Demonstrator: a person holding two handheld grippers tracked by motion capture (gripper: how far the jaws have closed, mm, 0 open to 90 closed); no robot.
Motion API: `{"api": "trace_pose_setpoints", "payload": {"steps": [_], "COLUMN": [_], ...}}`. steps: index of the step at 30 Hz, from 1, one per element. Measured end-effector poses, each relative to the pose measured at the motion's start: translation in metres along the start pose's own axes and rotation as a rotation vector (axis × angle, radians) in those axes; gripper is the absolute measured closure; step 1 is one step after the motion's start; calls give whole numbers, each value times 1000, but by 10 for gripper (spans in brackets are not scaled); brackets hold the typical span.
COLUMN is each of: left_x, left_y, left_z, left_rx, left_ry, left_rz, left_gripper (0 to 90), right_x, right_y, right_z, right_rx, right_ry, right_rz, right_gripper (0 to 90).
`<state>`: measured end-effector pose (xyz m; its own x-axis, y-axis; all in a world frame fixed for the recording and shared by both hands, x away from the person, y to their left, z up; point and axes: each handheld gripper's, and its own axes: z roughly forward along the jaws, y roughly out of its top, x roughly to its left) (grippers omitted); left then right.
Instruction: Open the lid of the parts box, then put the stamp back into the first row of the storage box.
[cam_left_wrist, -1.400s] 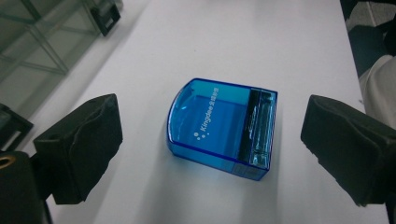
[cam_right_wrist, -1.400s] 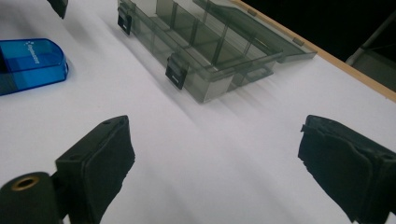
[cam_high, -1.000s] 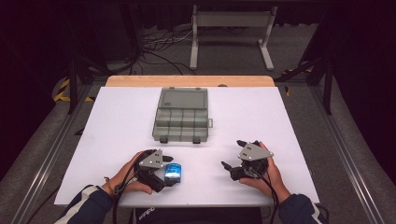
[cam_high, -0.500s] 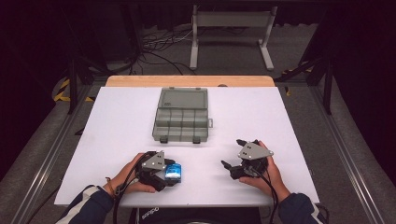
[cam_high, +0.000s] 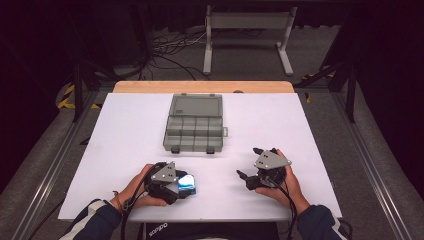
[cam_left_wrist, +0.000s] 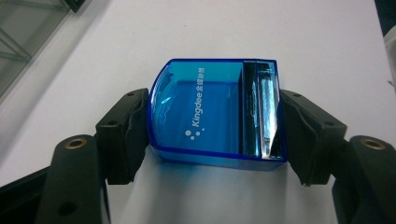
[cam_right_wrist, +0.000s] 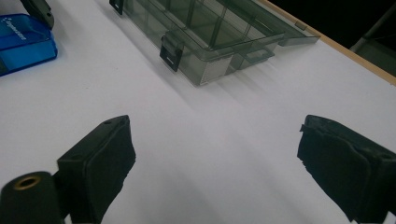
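Blue translucent Kingdee box (cam_high: 187, 183) at near desk (cam_high: 310, 125) edge, high view: left gripper (cam_high: 176, 184) fingers have just been closing, box between them; grey compartment organiser (cam_high: 194, 123) well apart, lid open.
Left gripper view: fingers (cam_left_wrist: 127, 133) now pinch box sides; grasp looks made, lift likely next.
Right gripper view: right gripper (cam_right_wrist: 212, 163) fingers spread, idle over bare desk.
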<state>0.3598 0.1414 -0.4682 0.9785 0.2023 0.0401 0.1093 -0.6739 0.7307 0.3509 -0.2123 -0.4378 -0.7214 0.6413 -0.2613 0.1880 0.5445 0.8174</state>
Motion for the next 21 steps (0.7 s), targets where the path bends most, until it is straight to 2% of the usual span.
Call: {"api": "trace_pose_setpoints", "payload": {"steps": [10,14,21], "left_x": [1,0,2], "left_y": [-3,-4,-4], "left_z": [-6,-11,-22], "left_rx": [-40,-50,-85], "left_ry": [40,70,155], "left_rz": [-26,-32,-62], "left_gripper": [311,311,311], "right_x": [-4,-4,-3], "right_y": [0,2,3], "right_z": [2,5,7], "right_rx": [3,1,-6], "right_ry": [-21,-21,-7], "right_rz": [14,14,8], "right_gripper": [101,101,101]}}
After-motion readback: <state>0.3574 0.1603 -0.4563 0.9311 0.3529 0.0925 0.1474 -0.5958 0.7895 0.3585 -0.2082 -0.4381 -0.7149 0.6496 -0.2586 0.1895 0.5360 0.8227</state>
